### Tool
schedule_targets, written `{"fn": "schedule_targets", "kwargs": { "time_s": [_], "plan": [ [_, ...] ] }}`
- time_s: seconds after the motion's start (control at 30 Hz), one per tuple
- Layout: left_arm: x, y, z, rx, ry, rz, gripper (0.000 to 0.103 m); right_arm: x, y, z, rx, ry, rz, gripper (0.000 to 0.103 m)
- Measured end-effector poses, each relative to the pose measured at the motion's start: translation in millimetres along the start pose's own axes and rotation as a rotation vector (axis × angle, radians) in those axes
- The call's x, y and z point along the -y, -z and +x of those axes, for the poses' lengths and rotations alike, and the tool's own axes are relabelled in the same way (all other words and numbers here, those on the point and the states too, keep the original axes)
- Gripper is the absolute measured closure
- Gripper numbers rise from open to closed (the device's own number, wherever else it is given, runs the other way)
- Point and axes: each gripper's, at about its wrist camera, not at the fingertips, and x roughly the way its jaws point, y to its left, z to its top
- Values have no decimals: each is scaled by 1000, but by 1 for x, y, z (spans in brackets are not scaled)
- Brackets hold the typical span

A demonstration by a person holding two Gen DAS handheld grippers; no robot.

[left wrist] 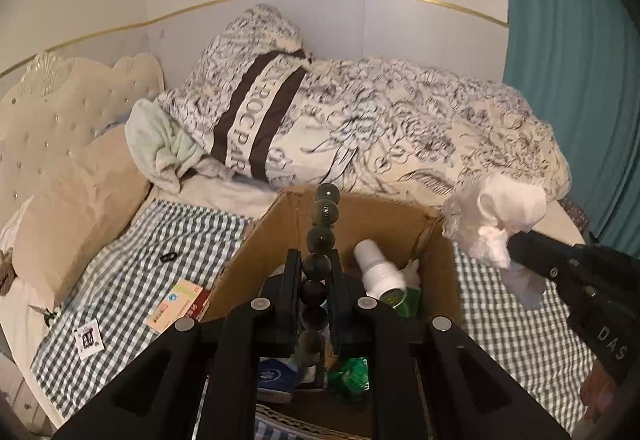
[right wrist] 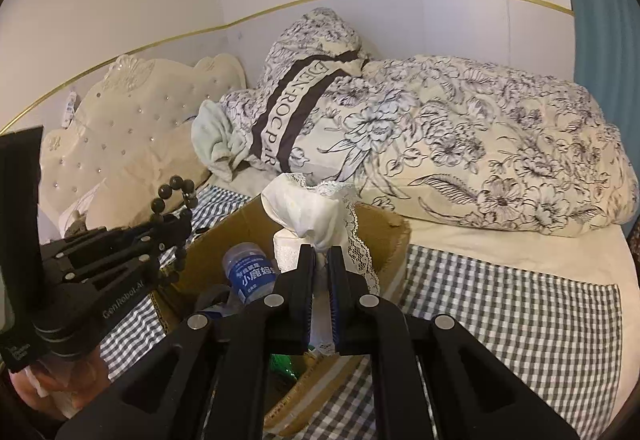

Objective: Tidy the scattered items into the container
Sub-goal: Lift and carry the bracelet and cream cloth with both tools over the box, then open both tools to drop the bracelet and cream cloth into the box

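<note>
Left gripper jaws clamped on bead string, right gripper pinching white cloth

Glossy dark beads, matt brown cardboard box, soft white lace-edged cloth, woven gingham bed sheet.

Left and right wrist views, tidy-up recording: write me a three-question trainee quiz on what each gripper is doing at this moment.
1. True or false: the left gripper is shut on the dark bead string.
2. What does the right gripper hold? A) blue-labelled bottle B) white lace-trimmed cloth C) green wrapper
3. Fill in: both held items hang over the open cardboard ____.

Key
1. True; the beads run between its fingers.
2. B, the white lace-trimmed cloth; the blue-labelled bottle already lies inside.
3. box, on the checked sheet.
</note>
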Motion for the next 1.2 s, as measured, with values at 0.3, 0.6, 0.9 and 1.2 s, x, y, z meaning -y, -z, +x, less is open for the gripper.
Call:
{"fn": "schedule_targets", "kwargs": {
  "time_s": [0.3, 0.6, 0.9, 1.2],
  "plan": [
    [-14, 18, 33, -69, 9, -3, 92, -15, 2, 42, -50, -28, -25, 97],
    [-21, 27, 60, -102, 36, -6, 92, -30, 5, 81, -102, -24, -45, 97],
    [-25, 24, 70, -109, 62, -20, 90, -38, 4, 97, -104, 24, -64, 94],
    [-25, 14, 60, -77, 55, -46, 59, -27, -2, 74, -32, 72, -39, 51]
  ]
}}
